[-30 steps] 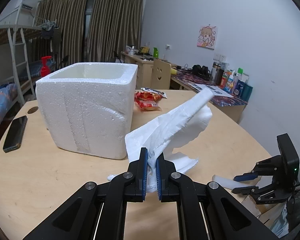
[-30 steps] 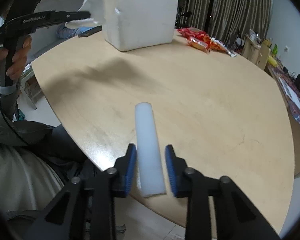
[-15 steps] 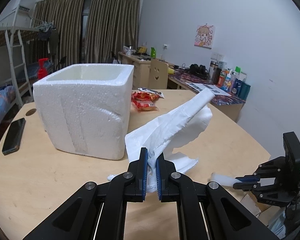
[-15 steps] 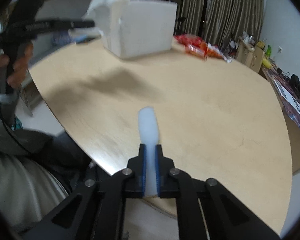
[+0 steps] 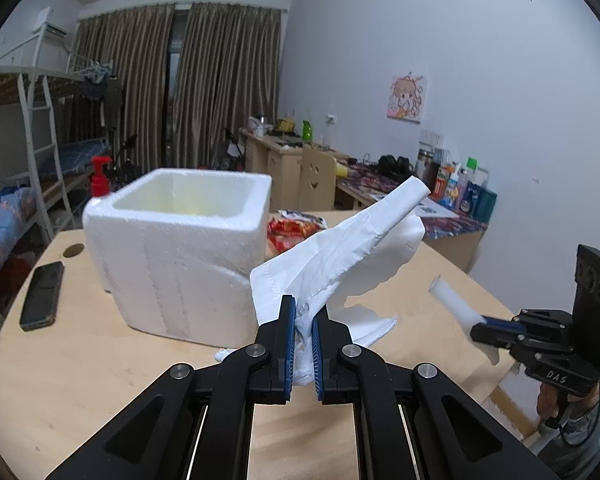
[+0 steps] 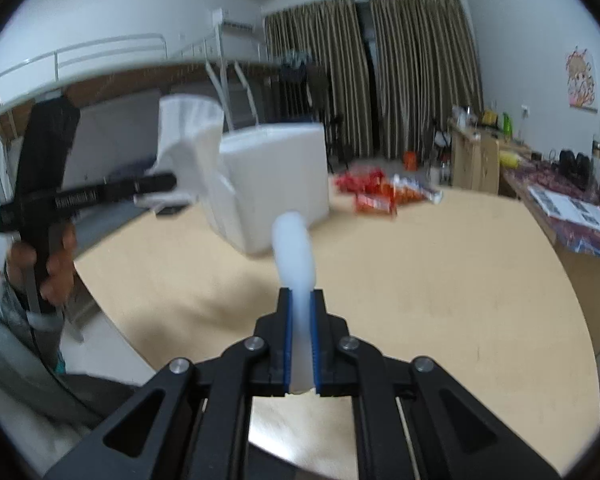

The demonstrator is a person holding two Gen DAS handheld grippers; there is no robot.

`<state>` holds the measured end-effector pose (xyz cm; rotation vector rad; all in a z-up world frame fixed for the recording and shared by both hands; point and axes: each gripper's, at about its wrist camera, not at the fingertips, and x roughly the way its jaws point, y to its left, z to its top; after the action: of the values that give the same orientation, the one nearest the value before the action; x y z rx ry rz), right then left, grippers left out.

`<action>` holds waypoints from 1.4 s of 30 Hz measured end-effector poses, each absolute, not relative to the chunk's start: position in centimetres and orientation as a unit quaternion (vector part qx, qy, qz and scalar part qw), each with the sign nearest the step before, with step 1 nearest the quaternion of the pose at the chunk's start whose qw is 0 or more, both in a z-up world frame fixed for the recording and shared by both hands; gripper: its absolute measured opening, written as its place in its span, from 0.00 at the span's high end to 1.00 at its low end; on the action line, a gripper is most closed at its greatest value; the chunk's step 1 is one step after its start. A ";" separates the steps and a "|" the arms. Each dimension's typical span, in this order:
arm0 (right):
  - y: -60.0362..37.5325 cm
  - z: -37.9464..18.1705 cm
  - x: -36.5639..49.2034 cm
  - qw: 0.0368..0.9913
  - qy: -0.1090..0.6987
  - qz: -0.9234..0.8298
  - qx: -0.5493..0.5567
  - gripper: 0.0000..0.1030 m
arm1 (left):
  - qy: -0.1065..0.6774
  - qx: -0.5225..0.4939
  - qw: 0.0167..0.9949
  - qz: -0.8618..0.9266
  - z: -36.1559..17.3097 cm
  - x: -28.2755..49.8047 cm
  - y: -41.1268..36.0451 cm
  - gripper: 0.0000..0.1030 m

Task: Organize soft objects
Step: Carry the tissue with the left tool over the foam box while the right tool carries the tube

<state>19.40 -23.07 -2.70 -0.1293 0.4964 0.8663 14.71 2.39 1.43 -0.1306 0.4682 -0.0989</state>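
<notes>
My left gripper (image 5: 303, 316) is shut on a crumpled white cloth (image 5: 340, 256) and holds it above the round wooden table (image 5: 100, 380), just in front of an open white styrofoam box (image 5: 176, 248). My right gripper (image 6: 300, 304) is shut on a white foam tube (image 6: 294, 252) and holds it lifted off the table, pointing toward the box (image 6: 276, 184). The right gripper shows in the left wrist view (image 5: 484, 326) at the right with the tube (image 5: 454, 304). The left gripper with the cloth (image 6: 192, 148) shows at the left of the right wrist view.
A black phone (image 5: 42, 296) lies left of the box. Red snack packets (image 5: 292, 232) lie behind the box, also in the right wrist view (image 6: 380, 194). A red pump bottle (image 5: 99, 176) stands behind the box. Desks and a bunk bed surround the table.
My right gripper closed on the foam tube and lifted it off the table toward the box. My left gripper rose with the cloth, so the box's inside now shows.
</notes>
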 end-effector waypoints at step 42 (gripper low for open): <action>-6.9 4.9 21.2 0.883 0.153 0.443 -0.013 0.90 | 0.173 -0.078 0.976 0.102 5.6 15.0 15.4 0.92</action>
<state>21.19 -6.91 4.88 -0.0271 0.3176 0.9232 15.01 15.42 5.63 -0.1568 0.3491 0.2056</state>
